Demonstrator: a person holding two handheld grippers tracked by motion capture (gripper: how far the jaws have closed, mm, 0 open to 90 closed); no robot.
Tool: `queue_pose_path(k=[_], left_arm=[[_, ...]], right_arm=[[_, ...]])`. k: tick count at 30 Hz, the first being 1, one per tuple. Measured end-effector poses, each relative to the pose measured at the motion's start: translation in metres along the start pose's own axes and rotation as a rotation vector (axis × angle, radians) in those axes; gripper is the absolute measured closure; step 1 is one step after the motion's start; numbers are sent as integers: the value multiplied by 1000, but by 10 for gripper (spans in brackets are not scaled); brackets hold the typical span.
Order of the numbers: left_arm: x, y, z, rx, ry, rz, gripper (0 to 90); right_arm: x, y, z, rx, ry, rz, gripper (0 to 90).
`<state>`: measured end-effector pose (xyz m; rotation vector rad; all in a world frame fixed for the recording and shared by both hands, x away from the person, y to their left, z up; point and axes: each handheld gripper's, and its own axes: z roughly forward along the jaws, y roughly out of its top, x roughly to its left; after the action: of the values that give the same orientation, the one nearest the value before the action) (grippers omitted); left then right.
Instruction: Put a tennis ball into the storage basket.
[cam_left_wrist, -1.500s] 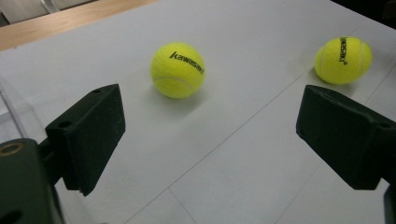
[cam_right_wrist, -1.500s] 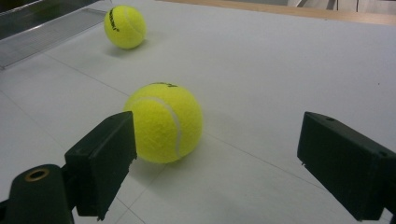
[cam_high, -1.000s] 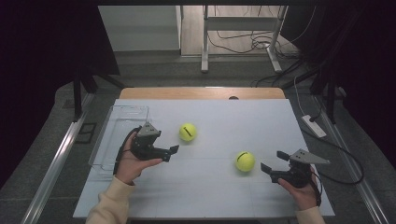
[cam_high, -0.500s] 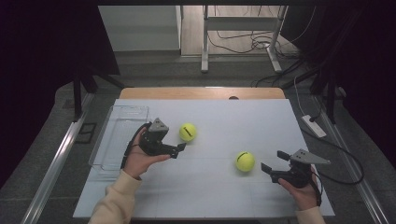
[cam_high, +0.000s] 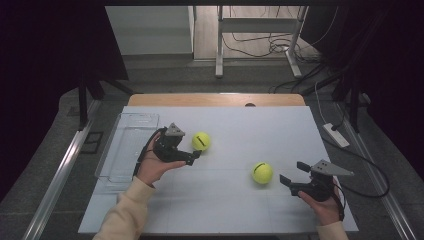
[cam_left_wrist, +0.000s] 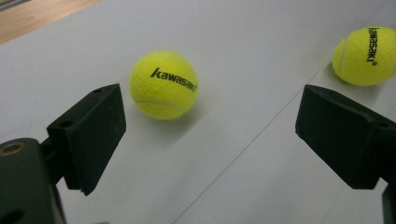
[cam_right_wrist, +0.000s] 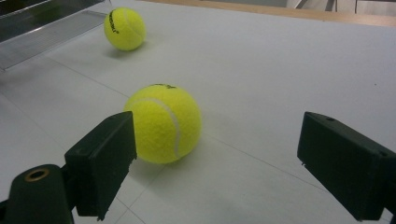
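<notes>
Holding your left gripper (cam_high: 192, 158) with jaws wide and empty, you have one tennis ball (cam_left_wrist: 163, 84) just ahead, nearer the left jaw. Your right gripper (cam_high: 292, 176) also stands wide and empty; the second tennis ball (cam_right_wrist: 163, 122) sits beside its left jaw on the white surface (cam_high: 250, 130).

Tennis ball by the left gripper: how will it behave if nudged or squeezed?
The tennis ball is round and sits free on the flat table, so a nudge will probably roll it. Its fuzzy felt should grip the pads well. Likely light with slight give.
</notes>
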<state>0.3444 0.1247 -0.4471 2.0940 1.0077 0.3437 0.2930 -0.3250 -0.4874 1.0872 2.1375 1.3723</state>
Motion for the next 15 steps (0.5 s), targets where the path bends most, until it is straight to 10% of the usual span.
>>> queue_pose_path(k=[15], left_arm=[[1, 10, 10, 22, 9, 13, 96]], right_arm=[[0, 0, 0, 2, -1, 0, 117]])
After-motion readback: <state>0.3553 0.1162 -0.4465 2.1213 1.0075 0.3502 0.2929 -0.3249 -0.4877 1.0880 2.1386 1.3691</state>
